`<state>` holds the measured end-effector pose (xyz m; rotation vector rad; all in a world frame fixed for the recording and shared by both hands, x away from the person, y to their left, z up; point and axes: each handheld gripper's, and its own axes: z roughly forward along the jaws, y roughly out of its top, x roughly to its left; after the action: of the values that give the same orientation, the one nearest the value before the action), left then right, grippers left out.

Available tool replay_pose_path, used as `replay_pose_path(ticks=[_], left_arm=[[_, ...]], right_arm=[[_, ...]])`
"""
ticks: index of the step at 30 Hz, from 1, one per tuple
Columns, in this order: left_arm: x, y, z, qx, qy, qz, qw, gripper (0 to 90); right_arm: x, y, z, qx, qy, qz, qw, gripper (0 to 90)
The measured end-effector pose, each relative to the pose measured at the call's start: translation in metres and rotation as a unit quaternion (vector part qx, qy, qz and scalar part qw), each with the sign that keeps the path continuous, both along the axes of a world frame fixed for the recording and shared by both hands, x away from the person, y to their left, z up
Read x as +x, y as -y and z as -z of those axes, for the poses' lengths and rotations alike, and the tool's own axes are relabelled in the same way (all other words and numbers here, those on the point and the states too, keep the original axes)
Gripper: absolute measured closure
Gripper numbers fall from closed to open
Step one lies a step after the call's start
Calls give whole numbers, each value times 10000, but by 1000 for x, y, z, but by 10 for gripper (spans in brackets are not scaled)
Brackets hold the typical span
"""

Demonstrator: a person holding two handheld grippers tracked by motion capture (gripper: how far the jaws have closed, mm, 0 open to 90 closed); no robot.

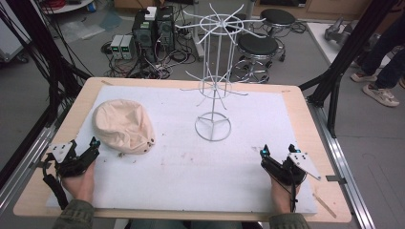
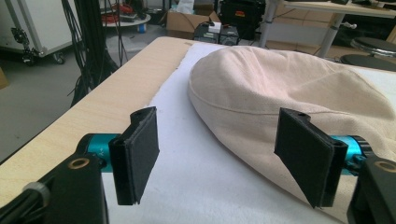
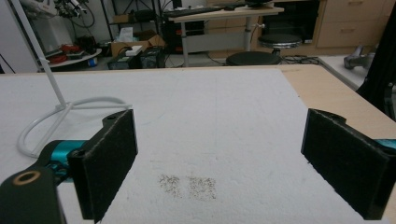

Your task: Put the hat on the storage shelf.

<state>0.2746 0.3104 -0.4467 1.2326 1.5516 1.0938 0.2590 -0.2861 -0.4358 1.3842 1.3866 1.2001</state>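
Note:
A beige cloth cap (image 1: 123,125) lies crumpled on the left part of the white mat (image 1: 191,167). Just off the cap's near-left edge, my left gripper (image 1: 85,145) rests low with its jaws open. In the left gripper view the cap (image 2: 280,84) lies close ahead, its edge reaching between the open jaws of the left gripper (image 2: 219,126). A white wire rack (image 1: 213,71) with spoked arms stands upright at the back middle. My right gripper (image 1: 277,151) rests open at the mat's near right, empty. In the right gripper view, the open right gripper (image 3: 222,130) faces bare mat, with the rack's ring base (image 3: 70,109) at left.
The wooden table (image 1: 71,109) borders the mat on all sides. Black frame posts (image 1: 334,90) stand at the right and left edges. Beyond the table are computer towers (image 1: 153,28), stools (image 1: 258,47) and a person's legs (image 1: 382,62). Small dark specks (image 3: 189,184) mark the mat.

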Motion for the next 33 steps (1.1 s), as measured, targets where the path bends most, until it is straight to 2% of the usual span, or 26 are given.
replay_pose_path(ticks=[33], left_arm=[[1,-1,0,-52,-22,4,10000,304]], right_arm=[[0,-1,0,-28,-11,-26,10000,96]])
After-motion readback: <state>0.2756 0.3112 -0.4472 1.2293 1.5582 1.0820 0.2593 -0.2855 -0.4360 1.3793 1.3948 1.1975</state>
